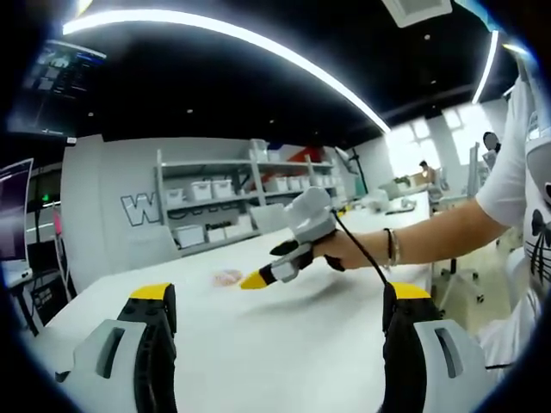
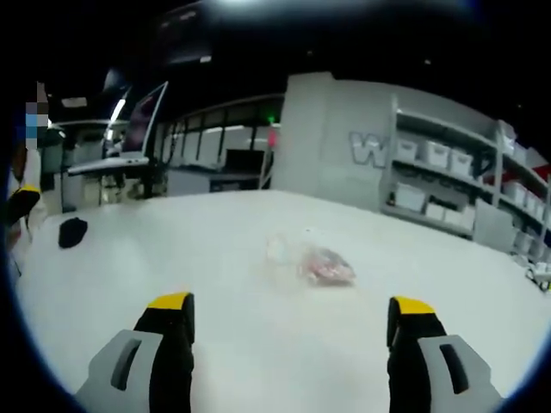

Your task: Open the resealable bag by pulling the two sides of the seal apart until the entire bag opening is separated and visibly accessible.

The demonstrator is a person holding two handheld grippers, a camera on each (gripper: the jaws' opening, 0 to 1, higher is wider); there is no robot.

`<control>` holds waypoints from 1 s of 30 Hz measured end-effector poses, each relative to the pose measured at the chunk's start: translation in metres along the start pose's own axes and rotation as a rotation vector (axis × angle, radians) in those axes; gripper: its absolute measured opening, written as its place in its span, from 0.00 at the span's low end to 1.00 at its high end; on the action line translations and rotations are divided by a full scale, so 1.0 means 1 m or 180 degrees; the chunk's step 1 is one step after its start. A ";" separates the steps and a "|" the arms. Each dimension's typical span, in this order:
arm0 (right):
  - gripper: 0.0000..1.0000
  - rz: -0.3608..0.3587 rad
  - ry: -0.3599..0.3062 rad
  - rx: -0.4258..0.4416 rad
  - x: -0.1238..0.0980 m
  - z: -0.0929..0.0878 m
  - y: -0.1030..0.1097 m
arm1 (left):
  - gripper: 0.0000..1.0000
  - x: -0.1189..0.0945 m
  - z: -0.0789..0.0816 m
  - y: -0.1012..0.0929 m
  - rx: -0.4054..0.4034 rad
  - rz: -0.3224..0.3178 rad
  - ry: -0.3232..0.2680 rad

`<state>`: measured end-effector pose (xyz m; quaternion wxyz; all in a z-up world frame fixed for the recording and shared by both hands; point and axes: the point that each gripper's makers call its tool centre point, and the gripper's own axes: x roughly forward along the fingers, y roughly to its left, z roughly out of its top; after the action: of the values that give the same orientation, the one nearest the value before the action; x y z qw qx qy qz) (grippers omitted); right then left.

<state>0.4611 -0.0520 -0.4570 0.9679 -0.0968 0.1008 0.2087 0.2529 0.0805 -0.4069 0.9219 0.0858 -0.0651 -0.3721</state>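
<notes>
A small clear resealable bag (image 2: 314, 261) with reddish contents lies flat on the white table (image 2: 258, 344), ahead of my right gripper (image 2: 291, 303), whose yellow-tipped jaws stand wide apart with nothing between them. The bag's seal is too blurred to read. In the left gripper view the same bag (image 1: 228, 277) is far off at mid-table. A hand holds the right gripper (image 1: 256, 280) just right of the bag, its tip pointing at it. My left gripper (image 1: 280, 292) hangs open and empty over the near part of the table (image 1: 284, 353), well short of the bag.
A small black object (image 2: 73, 231) lies at the table's far left. Shelves with white bins (image 2: 448, 172) line the back wall. A person's bare forearm (image 1: 430, 241) with a bracelet reaches in from the right, and a monitor (image 2: 142, 120) stands on a desk behind.
</notes>
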 end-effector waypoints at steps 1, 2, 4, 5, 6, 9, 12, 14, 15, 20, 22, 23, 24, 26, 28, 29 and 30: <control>0.93 -0.0005 0.0001 0.0011 0.000 -0.001 -0.001 | 0.99 0.000 0.000 0.000 0.0001 -0.0002 -0.0003; 0.93 -0.0005 -0.0002 0.0022 0.000 -0.001 -0.001 | 0.99 0.000 0.001 0.000 0.0001 -0.0002 -0.0006; 0.93 -0.0009 0.0006 0.0026 -0.001 -0.003 -0.001 | 0.99 0.000 0.001 0.001 0.0008 0.0002 -0.0012; 0.93 -0.0009 0.0005 0.0027 -0.001 -0.003 0.000 | 0.99 -0.001 0.001 0.001 0.0011 0.0005 -0.0011; 0.92 -0.0002 0.0002 0.0025 -0.001 -0.003 0.001 | 0.99 -0.001 0.001 0.002 0.0009 0.0006 -0.0009; 0.92 0.0011 0.0013 0.0037 -0.003 -0.006 0.003 | 0.99 -0.001 -0.001 0.002 0.0006 0.0006 0.0002; 0.92 0.0026 0.0006 0.0090 -0.005 -0.007 0.004 | 0.99 -0.002 -0.002 0.003 0.0006 0.0008 0.0009; 0.92 0.0020 0.0005 0.0067 -0.007 -0.007 0.005 | 0.99 -0.002 -0.003 0.004 0.0003 0.0014 0.0013; 0.92 0.0014 0.0006 0.0060 -0.008 -0.007 0.004 | 0.99 -0.002 -0.003 0.004 -0.0002 0.0016 0.0014; 0.92 0.0013 0.0005 0.0059 -0.013 -0.007 0.007 | 0.99 -0.002 -0.004 0.004 -0.0015 0.0019 0.0015; 0.92 0.0035 -0.0003 0.0079 -0.016 -0.007 0.009 | 0.99 -0.003 -0.005 0.003 -0.0017 0.0017 0.0022; 0.92 0.0045 -0.0005 0.0095 -0.017 -0.007 0.011 | 0.99 -0.003 -0.005 0.003 -0.0016 0.0015 0.0023; 0.92 0.0050 -0.0008 0.0105 -0.018 -0.007 0.011 | 0.99 -0.003 -0.005 0.003 -0.0016 0.0014 0.0024; 0.92 0.0044 -0.0017 0.0101 -0.020 -0.007 0.012 | 0.99 -0.003 -0.005 0.003 -0.0011 0.0011 0.0018; 0.92 0.0050 -0.0016 0.0095 -0.022 -0.007 0.013 | 0.99 -0.002 -0.004 0.003 -0.0006 0.0011 0.0009; 0.92 0.0048 -0.0014 0.0088 -0.023 -0.007 0.013 | 0.99 -0.002 -0.004 0.003 -0.0006 0.0012 0.0005; 0.92 0.0045 -0.0016 0.0082 -0.024 -0.007 0.013 | 0.99 -0.003 -0.004 0.003 -0.0008 0.0015 0.0000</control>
<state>0.4334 -0.0513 -0.4597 0.9678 -0.0831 0.1018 0.2145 0.2537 0.0847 -0.4101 0.9229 0.0845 -0.0648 -0.3700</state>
